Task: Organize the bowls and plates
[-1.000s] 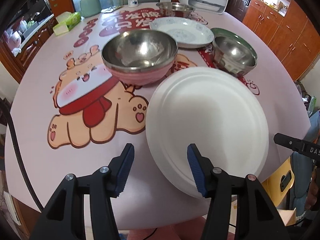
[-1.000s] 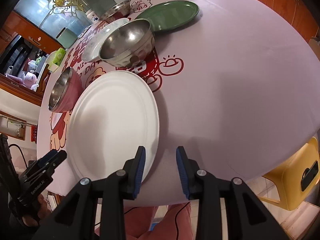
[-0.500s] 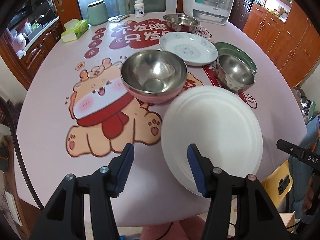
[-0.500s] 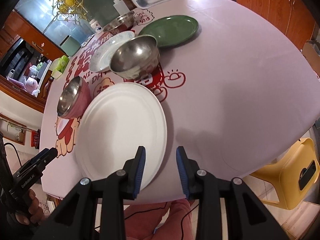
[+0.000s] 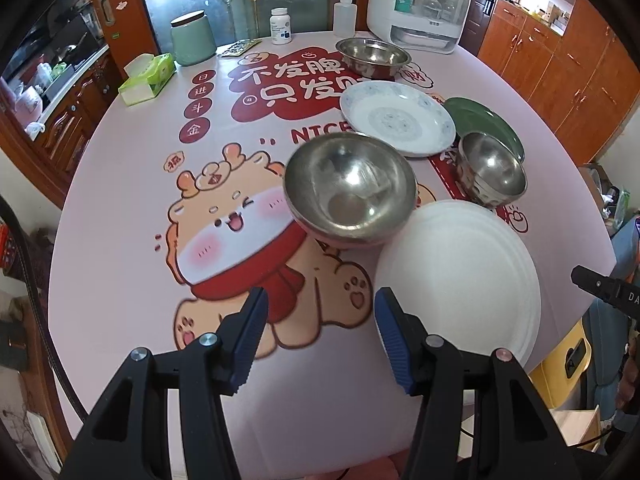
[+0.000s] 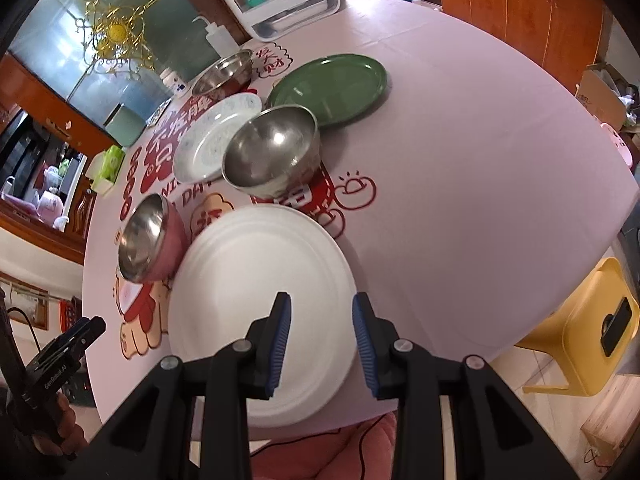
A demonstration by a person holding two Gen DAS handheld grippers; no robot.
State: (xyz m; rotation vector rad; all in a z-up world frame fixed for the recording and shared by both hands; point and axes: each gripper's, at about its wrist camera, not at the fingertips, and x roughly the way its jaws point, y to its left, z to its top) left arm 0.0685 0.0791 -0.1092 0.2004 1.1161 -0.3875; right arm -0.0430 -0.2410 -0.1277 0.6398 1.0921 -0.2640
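Bench [image 5: 120, 264]: round, covered in a pink cloth printed with a cartoon animal and red lettering.

White plate [image 5: 460, 280]: largest item, flat on the near edge of the bench, its rim slightly overhanging; touching or just beside the pink bowl.

Pink bowl [image 5: 348, 196]: steel inside, pink outside; upright on the cartoon print, left of the white plate.

Steel bowl [image 5: 492, 170]: patterned wall, upright, beyond the white plate, in front of the green plate.

Patterned plate [image 5: 396, 118]: white with blue rim pattern, mid-bench, behind the pink bowl.

Green plate [image 6: 328, 90]: flat, to the right of the patterned plate, partly hidden by the steel bowl.

Steel basin [image 5: 372, 56]: far side, near a white appliance [image 5: 420, 4].

Also on the far side: squeeze bottle [image 5: 345, 12], pill bottle [image 5: 280, 26], green canister [image 5: 193, 42], tissue box [image 5: 148, 78].

Left claw [image 5: 318, 336]: jaws apart, nothing between them, held above the bench just left of the white plate.

Right claw [image 6: 320, 340]: jaws apart at a narrower gap, empty, held over the near rim of the white plate, not touching it.

Yellow stool [image 6: 580, 328]: on the floor beside the bench.
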